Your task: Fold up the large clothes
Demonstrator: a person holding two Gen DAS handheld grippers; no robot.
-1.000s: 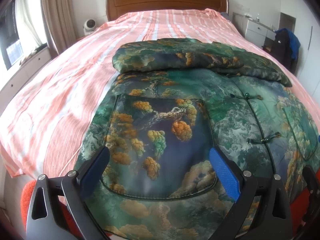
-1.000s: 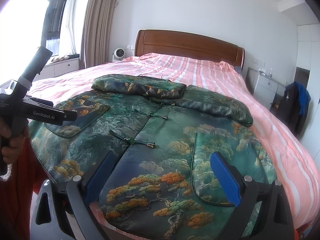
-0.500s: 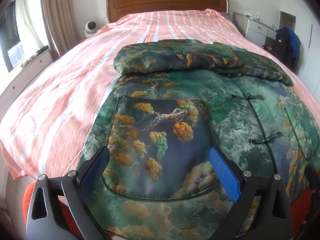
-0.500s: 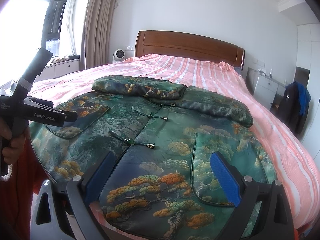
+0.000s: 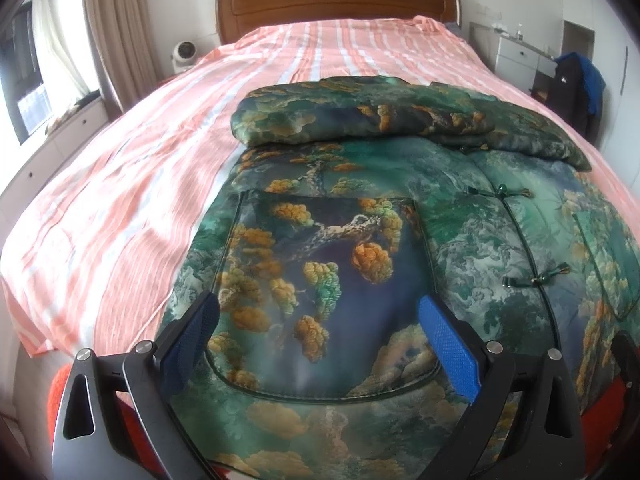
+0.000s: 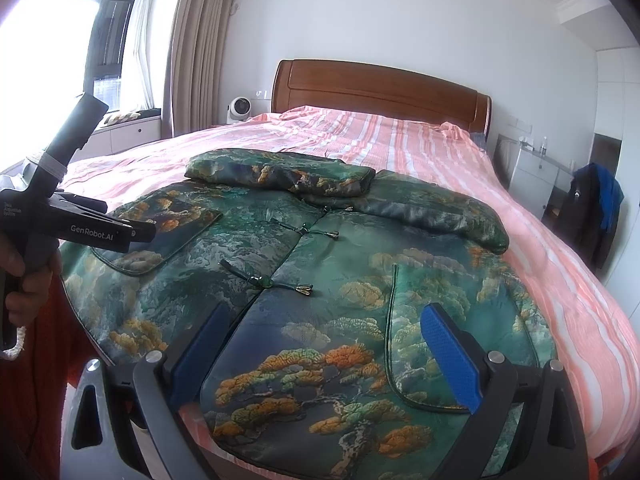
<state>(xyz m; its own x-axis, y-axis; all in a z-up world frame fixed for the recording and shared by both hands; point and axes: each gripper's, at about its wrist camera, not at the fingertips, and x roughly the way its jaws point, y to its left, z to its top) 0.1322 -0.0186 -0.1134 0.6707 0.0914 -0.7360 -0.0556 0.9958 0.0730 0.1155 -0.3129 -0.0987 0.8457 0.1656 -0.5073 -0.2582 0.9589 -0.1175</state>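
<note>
1. The jacket lies flat on the bed, sleeves folded across its top.
2. The left hand-held gripper hovers over its pocket, jaws wide apart, empty.
3. The right hand-held gripper is likewise spread, holding nothing.

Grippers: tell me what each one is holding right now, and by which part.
Nothing. The left gripper and right gripper are both open above the jacket, near its bottom edge.

The jacket lies on the bed, filling the lower frame; the headboard stands behind, a nightstand at right.
</note>
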